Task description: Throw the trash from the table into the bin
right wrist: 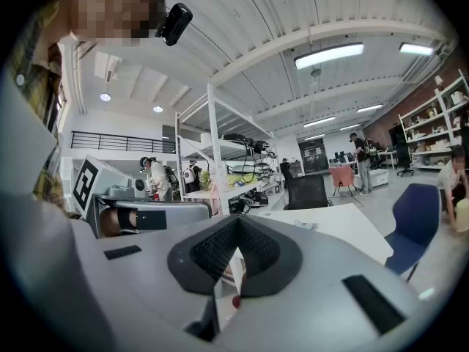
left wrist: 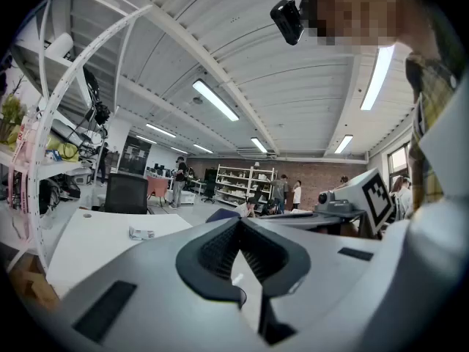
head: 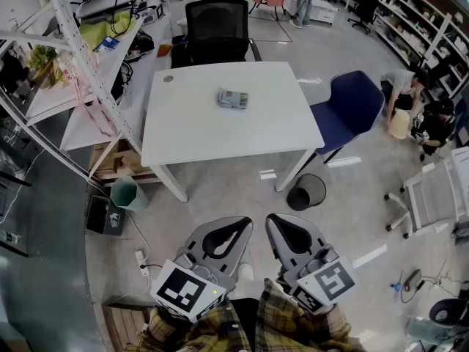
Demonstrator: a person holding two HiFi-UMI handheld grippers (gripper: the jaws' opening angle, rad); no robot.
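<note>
Grey concrete floor (head: 234,196) lies under the left tongs (head: 245,226) and right tongs (head: 271,221), both pressed together and empty, side by side. Farther off stands a white worktop (head: 198,134), with crumpled trash (head: 232,99) on its far middle. A black bin (head: 306,192) sits by its near right leg.

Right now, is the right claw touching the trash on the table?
Apart. Head view shows the right claw short of the table, floor between it and the trash.
</note>
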